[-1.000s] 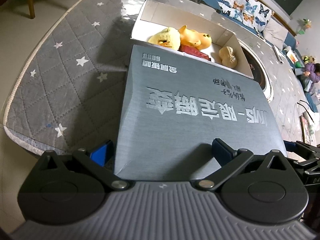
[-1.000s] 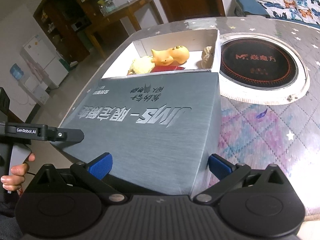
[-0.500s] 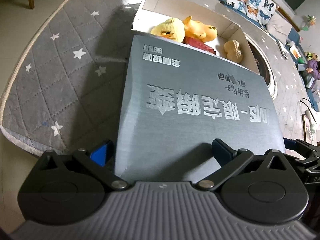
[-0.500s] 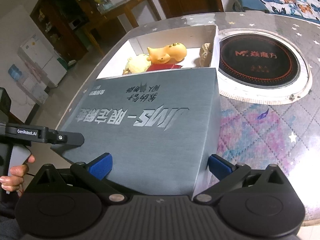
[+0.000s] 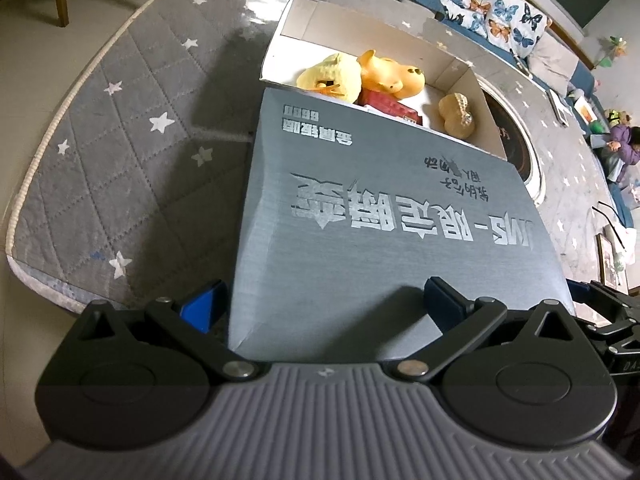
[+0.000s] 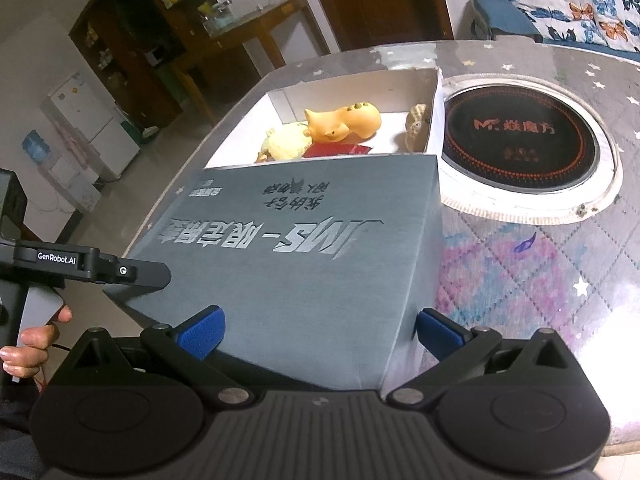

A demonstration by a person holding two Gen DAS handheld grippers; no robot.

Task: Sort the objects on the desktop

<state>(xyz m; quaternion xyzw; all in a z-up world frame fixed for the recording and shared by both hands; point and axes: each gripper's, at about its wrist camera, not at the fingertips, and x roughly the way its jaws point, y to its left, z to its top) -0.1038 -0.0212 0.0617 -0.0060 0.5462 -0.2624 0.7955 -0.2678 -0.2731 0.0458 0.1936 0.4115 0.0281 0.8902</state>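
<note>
While both grippers straddle its near corners, the grey lid [image 5: 384,240] hangs tilted over the white box [image 5: 280,52], part-covering it. Left gripper [image 5: 320,300] and right gripper [image 6: 320,330] each spread wide; whether pads touch, I cannot tell. Toys [image 6: 340,124] lie inside

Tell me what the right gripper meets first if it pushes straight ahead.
The right gripper already straddles the grey lid's near corner, so it meets the lid first; beyond lies the white box of toys. Contact isn't clear.
</note>
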